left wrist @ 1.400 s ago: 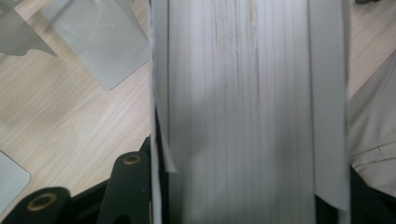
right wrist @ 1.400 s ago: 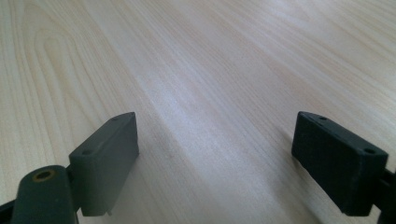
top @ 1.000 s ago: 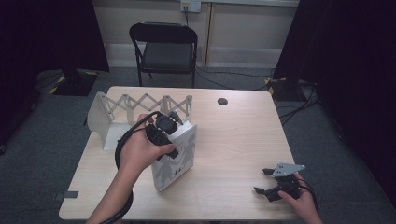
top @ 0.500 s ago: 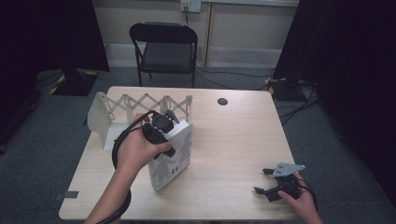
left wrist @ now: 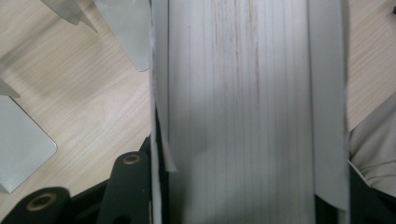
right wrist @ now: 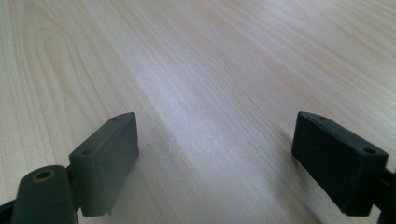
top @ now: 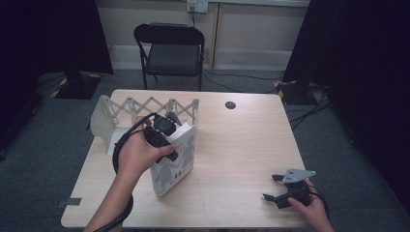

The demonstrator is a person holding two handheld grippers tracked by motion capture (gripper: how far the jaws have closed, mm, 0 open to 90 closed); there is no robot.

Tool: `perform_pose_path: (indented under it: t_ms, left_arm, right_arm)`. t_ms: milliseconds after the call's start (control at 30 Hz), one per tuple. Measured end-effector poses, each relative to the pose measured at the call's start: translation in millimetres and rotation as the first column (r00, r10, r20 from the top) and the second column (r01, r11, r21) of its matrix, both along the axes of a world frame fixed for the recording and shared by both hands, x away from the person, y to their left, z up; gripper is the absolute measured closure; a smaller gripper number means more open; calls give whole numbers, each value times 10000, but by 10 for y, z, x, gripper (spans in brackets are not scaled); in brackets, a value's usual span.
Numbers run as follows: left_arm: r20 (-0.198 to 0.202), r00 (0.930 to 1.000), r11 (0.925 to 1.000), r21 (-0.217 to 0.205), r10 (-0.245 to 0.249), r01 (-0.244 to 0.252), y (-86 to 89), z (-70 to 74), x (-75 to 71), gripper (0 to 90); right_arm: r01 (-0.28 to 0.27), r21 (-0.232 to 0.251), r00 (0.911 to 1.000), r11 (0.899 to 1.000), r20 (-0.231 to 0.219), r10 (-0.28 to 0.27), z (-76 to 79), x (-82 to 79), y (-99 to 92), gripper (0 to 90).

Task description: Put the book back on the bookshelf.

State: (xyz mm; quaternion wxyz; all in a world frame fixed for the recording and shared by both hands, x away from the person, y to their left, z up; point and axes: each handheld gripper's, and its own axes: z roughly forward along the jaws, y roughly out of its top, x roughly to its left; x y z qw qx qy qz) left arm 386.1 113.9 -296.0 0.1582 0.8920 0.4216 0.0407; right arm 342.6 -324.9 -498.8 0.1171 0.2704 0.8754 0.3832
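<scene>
Since a second ago, the left gripper (top: 170, 126) has carried the white book (top: 175, 157) slightly toward 10 o'clock, closer to the white expanding rack (top: 145, 107), jaws clamped on its top edge, while the right gripper (top: 275, 188) rests with jaws spread wide on the table (top: 241, 145) at 4 o'clock.

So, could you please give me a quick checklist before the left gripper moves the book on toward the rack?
1. Left gripper shut on the book: ok, the page edges sit between its jaws in the left gripper view.
2. Book upright on the table: ok, it stands on its lower edge.
3. Rack standing behind the book: ok.
4. Free slot in the rack for the book: cannot tell.
5. Right gripper out of the way: ok, it is open near the right front corner, nothing between its jaws.
</scene>
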Motion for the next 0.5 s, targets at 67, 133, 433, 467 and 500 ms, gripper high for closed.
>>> perform_pose_path:
  t_ms: [67, 133, 433, 467, 500]
  left_arm:
    - [-9, 10000, 10000, -41, 72, -72, 18, -7, 11, 520]
    - [-61, 9999, 9999, -35, 154, -154, 28, -11, 16, 520]
    - [-2, 9992, 9992, 89, 395, -395, 69, 1, 50, 520]
    - [9, 9991, 9991, 80, 419, -419, 81, 5, 58, 520]
    - [-25, 9987, 9987, 41, 507, -507, 83, 4, 56, 520]
  right_arm:
    - [2, 1, 10000, 10000, -2, -2, 0, 0, 0, 142]
    - [2, 0, 10000, 10000, 1, -2, 0, 0, 0, 142]
    - [8, 0, 10000, 10000, -10, -8, 0, -1, 0, 142]
    - [7, 0, 10000, 10000, -8, -7, 0, -1, 0, 142]
    - [4, -1, 10000, 10000, -5, -4, 0, 0, 0, 142]
